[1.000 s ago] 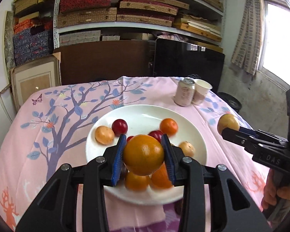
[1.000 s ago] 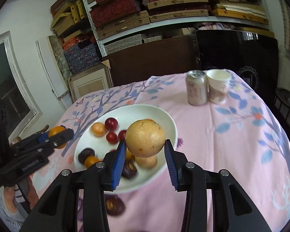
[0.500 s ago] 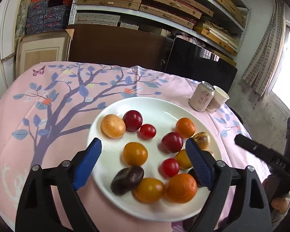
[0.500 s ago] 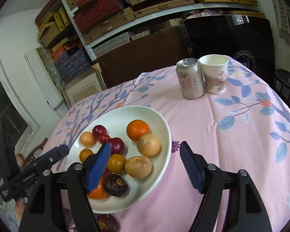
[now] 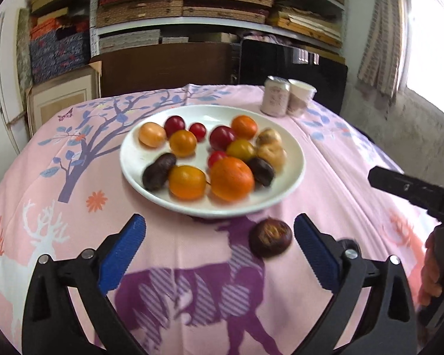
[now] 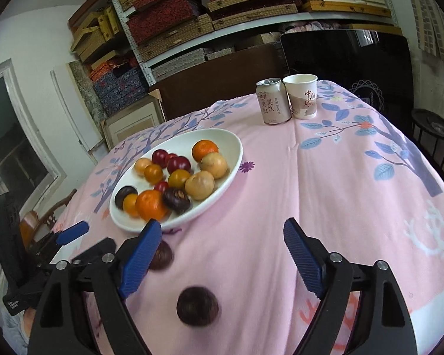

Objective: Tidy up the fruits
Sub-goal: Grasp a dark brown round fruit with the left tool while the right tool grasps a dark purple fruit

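On a pink tablecloth (image 5: pixel 325 159) printed with trees and deer stands a white plate (image 5: pixel 293 159) heaped with fruit: a large orange (image 5: pixel 232 179) at the near side, a second orange fruit (image 5: pixel 187 182) just left of it, a smaller tangerine (image 5: pixel 244 127) at the far side, red plums (image 5: pixel 222 137), pale yellow-brown fruits (image 5: pixel 270 151) on the right and two dark purple ones (image 5: pixel 158 171) near the front. Off the plate, on the cloth close to its near rim, lies a dark brown passion fruit (image 5: pixel 270 238); the right wrist view shows another dark fruit (image 6: pixel 197 305) nearer the camera, also on the cloth.

The left gripper (image 5: pixel 219 251) hovers short of the plate with its blue pads (image 5: pixel 121 254) spread wide and still opening; the passion fruit lies just inside the right pad without being pressed. The right gripper (image 6: pixel 222 257) is likewise spread and opening, nothing clamped, the nearer dark fruit lying low between its arms, untouched.

Beyond the plate a drink can (image 6: pixel 272 100) and a paper cup (image 6: pixel 302 96) stand touching side by side. Shelves of stacked boxes (image 6: pixel 192 9) fill the back wall
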